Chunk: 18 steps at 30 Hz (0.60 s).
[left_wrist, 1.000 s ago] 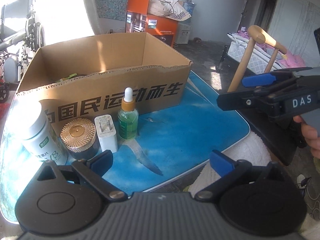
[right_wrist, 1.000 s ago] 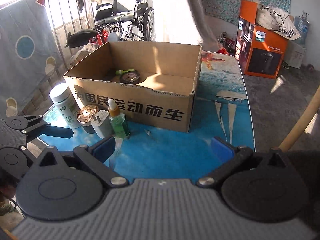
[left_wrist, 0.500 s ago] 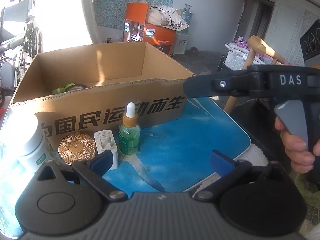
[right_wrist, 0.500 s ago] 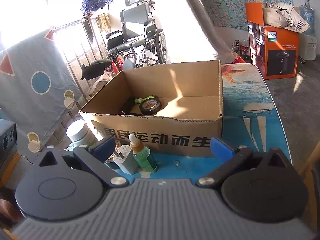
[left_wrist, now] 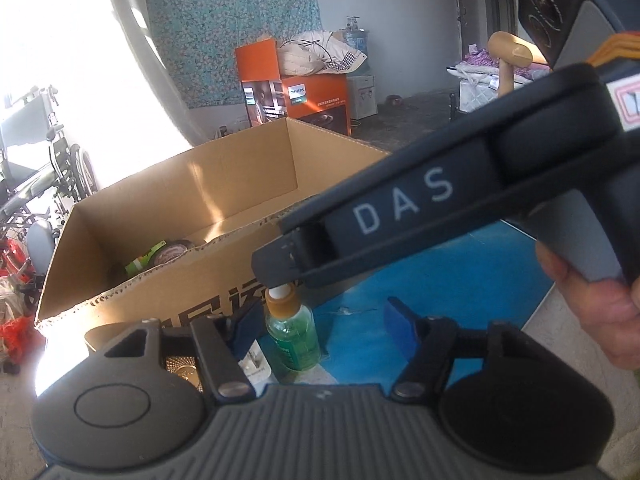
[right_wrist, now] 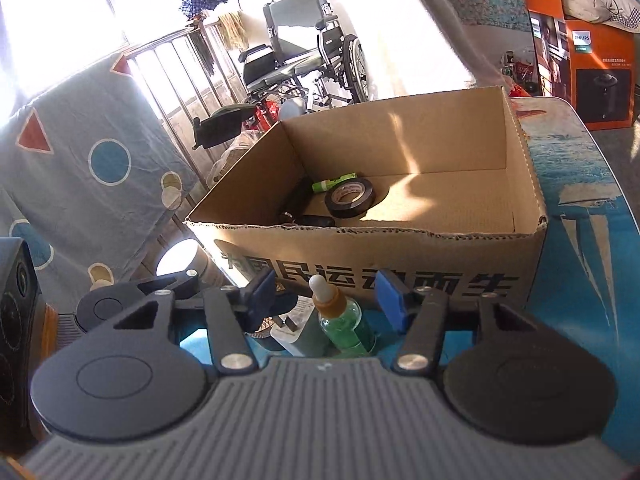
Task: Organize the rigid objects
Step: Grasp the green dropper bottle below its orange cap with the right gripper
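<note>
A green dropper bottle stands on the blue mat in front of the cardboard box. A white charger and a gold-lidded jar stand to its left. My right gripper is closing, with the dropper's top between its blue pads and gaps on both sides. In the left wrist view its black body crosses above the dropper. My left gripper is closing too. The bottle shows between its fingers, untouched.
The box holds a black tape roll, a green marker and dark items. A white-lidded bottle stands left of the jar. A wheelchair, a railing and an orange carton lie beyond the table.
Both grippers' jaws have narrowed from wide open. The right gripper has swung left across the left wrist view to above the dropper, and its own view has closed in on the bottle.
</note>
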Tool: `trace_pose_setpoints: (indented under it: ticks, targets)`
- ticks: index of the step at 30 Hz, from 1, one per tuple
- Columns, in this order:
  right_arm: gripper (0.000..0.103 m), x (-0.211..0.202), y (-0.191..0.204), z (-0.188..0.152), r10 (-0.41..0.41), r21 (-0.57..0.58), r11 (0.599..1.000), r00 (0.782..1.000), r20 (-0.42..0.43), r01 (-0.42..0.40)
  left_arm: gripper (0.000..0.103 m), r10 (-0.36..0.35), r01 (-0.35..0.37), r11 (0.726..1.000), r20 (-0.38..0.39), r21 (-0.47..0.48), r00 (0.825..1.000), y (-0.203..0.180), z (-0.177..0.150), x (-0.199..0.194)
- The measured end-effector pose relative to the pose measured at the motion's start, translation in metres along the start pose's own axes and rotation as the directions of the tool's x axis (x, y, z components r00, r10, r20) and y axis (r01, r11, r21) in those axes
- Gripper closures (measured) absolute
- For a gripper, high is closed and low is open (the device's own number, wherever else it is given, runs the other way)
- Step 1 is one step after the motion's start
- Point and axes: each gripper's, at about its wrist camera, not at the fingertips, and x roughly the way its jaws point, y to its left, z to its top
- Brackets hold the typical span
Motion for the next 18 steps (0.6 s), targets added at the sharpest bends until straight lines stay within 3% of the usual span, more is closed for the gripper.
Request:
trace_pose_setpoints:
  ticks: [9,14,18]
  targets:
    - [0.074,0.029,-0.005,0.002,0.031,0.005,1.0,0.998,-0.062,-0.031,0.06,0.036,-0.037,0.999,-0.034,-0.029,0.999,0.011,0.005,0.013]
    - [0.081,0.042,-0.009,0.002,0.038,0.018,0.999,0.995,-0.087,-0.036,0.074,0.04,-0.044,0.997,-0.07,-0.064,0.997,0.019,0.008,0.024]
    - [0.084,0.043,-0.011,0.003,0.036,0.016,0.999,0.995,-0.089,-0.035,0.077,0.017,-0.024,0.995,-0.074,-0.102,0.997,0.026,0.007,0.024]
